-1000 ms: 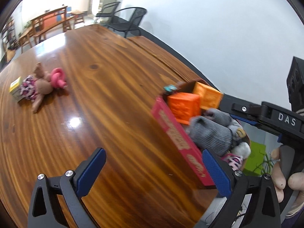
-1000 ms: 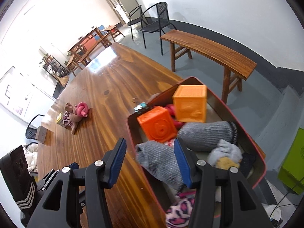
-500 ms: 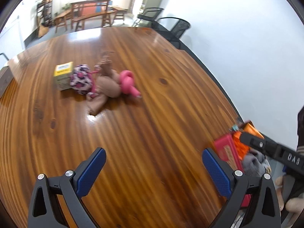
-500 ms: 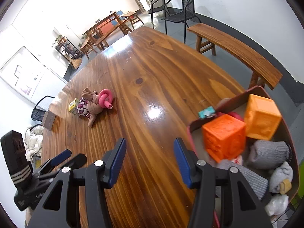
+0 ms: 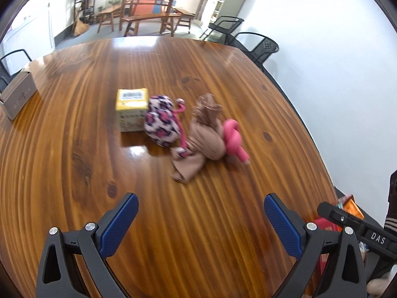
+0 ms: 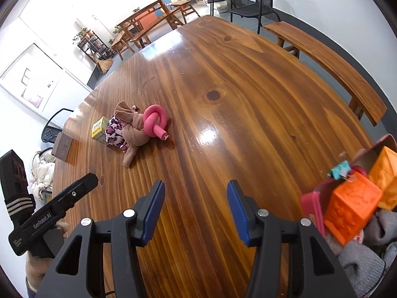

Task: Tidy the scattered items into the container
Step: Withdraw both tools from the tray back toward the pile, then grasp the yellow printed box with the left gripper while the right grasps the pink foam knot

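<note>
A cluster of loose items lies mid-table: a yellow box (image 5: pixel 131 110), a pink-and-white patterned pouch (image 5: pixel 161 120), a knotted tan cloth (image 5: pixel 204 136) and a knotted pink tube (image 5: pixel 233 137). The cluster also shows in the right wrist view, with the pink tube (image 6: pixel 155 121) nearest. My left gripper (image 5: pixel 201 219) is open and empty, facing the cluster from a short way off. My right gripper (image 6: pixel 196 208) is open and empty over bare table. The red container (image 6: pixel 314 209) sits at the right with orange cubes (image 6: pixel 352 206) and grey socks (image 6: pixel 359 265) inside.
A grey-brown box (image 5: pixel 17 94) lies at the table's far left edge. A wooden bench (image 6: pixel 327 62) runs along the right side of the table, with black chairs (image 6: pixel 250 2) beyond. The left gripper's body (image 6: pixel 52 211) shows at the lower left.
Both grippers have swung left, away from the container and toward the cluster. The left gripper now faces the cluster closer up. The container has slid to the right edge of both views.
</note>
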Available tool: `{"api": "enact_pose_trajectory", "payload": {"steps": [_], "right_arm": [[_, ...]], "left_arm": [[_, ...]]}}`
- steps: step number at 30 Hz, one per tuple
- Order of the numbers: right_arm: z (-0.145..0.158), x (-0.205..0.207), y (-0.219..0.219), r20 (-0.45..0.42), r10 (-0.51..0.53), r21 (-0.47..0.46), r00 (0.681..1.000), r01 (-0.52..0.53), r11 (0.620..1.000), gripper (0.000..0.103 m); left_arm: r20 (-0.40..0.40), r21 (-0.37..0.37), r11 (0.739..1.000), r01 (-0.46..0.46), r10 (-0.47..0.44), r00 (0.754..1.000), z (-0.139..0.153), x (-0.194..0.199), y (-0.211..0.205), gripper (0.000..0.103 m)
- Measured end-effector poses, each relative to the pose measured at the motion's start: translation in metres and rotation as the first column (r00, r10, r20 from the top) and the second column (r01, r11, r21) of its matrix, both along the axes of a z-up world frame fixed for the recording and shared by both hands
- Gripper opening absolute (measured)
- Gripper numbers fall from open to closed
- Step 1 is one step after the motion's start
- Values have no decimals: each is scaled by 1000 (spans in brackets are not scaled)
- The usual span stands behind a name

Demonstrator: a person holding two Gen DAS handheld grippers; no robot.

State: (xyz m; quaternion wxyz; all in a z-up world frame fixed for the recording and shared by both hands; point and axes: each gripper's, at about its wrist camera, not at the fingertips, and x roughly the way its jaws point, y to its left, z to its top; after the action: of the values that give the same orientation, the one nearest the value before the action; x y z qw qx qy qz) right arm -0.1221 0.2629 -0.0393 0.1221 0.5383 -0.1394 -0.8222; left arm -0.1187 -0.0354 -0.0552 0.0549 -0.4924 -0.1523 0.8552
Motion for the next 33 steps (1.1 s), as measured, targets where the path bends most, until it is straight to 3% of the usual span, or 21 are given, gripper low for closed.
{"api": "enact_pose_trajectory", "payload": {"steps": [12,22,33], "right_arm": [[-16,-41,-49,12,75,-1,997,-75,997,56],[-23,-56,-62,20,82,-2,996,-82,997,56],[-30,-72,-76,19,99,-9,995,-99,995,61]], "left_arm": [[0,-26,993,-114,114,993,-18,-45,-60,103],[-16,-51,990,-131,130,991,-31,-94,-76,103],[-12,-38,987,-154,153,988,-47,-120,-90,102]]}}
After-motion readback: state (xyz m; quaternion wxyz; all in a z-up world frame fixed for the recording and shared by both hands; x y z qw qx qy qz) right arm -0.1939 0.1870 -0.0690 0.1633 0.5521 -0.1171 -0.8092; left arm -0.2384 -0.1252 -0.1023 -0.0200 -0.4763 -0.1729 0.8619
